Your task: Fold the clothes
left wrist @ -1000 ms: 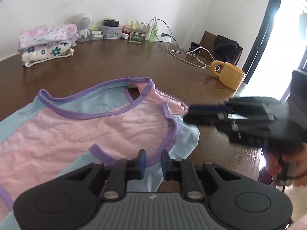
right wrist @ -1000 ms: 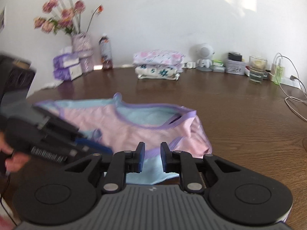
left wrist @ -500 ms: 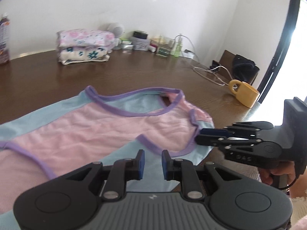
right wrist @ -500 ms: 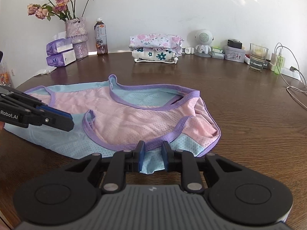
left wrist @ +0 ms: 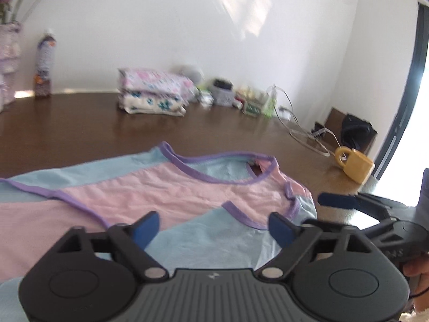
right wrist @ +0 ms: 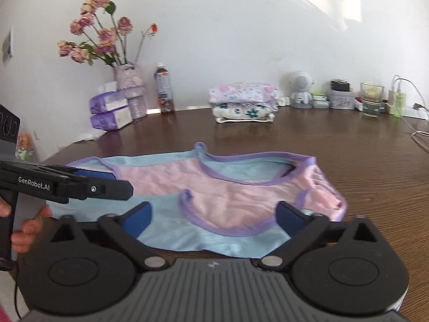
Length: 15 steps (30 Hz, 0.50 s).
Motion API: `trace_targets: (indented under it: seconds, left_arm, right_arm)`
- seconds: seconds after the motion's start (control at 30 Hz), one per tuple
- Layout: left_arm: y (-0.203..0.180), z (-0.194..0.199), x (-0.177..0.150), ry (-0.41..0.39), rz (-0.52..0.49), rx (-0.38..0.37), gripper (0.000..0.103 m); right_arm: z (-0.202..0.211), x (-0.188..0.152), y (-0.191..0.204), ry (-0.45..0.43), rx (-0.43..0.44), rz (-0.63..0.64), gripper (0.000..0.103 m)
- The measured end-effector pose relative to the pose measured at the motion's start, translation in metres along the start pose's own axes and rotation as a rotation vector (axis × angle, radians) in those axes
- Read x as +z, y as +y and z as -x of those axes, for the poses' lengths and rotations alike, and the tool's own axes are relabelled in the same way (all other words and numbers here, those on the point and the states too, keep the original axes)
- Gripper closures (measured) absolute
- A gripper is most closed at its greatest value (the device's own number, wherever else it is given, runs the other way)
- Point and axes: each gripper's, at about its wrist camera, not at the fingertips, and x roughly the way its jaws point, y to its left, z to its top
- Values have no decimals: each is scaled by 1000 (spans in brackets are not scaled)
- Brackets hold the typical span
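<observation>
We log the table [right wrist: 348,161] first: dark wood, with the garment [right wrist: 214,187] spread flat on its near half, a pink and pale-blue top with purple trim. A folded stack [right wrist: 242,106] sits well back by the wall.

Left gripper [left wrist: 214,224]: jaws spread wide, holding nothing, poised over the near blue hem. Right gripper [right wrist: 213,218]: likewise released and empty, over the hem near an armhole.

Risks, as we judge them:
- The mesh looks thin; a pinch may take only the top layer, so the fold drags unevenly.
- The right shoulder is already bunched; folding over it would set a crease.

View differences: the left wrist view shows a yellow mug [left wrist: 355,167] near the table edge, in sweep range; the right view does not. The right view shows the flowers [right wrist: 104,40] and the bottle [right wrist: 163,91] sharply.
</observation>
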Motion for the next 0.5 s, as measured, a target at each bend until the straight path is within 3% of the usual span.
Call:
trace_targets:
  seconds: [0.13,0.33,0.5]
  left_arm:
    - [18,28,-16,-22,77,95,1]
    - [46,56,-39,-24,166,246,1]
    - [53,74,-43,-56,176,278,1]
  right_arm:
    - [-10,-3,18,9,30,-12,0]
    - [-34,-10,35,63,22,-38,0]
    - [-37,-10,47,57,34,-37,0]
